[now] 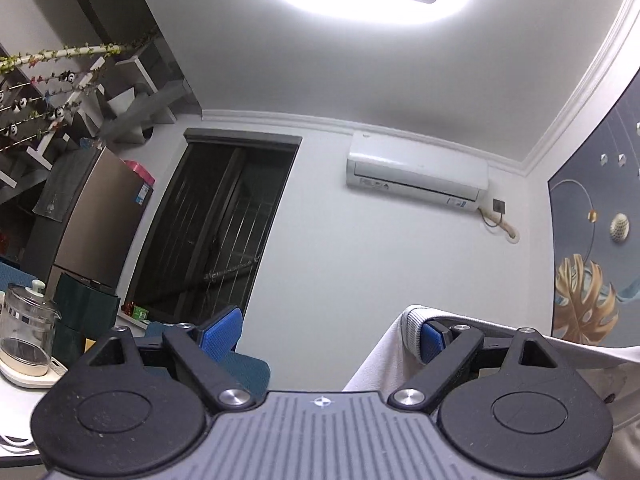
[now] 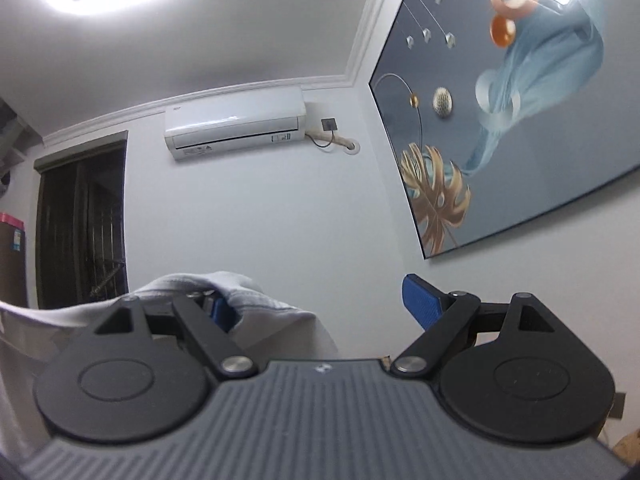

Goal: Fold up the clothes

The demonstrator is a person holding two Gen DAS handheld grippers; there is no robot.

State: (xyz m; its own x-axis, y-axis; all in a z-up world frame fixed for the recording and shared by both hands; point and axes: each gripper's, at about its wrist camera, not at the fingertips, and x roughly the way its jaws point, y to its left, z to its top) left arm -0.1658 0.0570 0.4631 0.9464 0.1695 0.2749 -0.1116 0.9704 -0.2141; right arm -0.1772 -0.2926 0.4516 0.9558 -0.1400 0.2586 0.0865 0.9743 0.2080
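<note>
both grippers point up toward the far wall, where the air conditioner (image 1: 418, 176) hangs. the left gripper (image 1: 328, 330) stands spread wide, pinching nothing; the white garment (image 1: 384, 356) only hangs hooked over its right finger. the right gripper (image 2: 316, 304) is spread too, the same cloth draped over its left finger. no fold shows, so the folding looks barely begun; spreading the garment flat and every fold remain.
</note>
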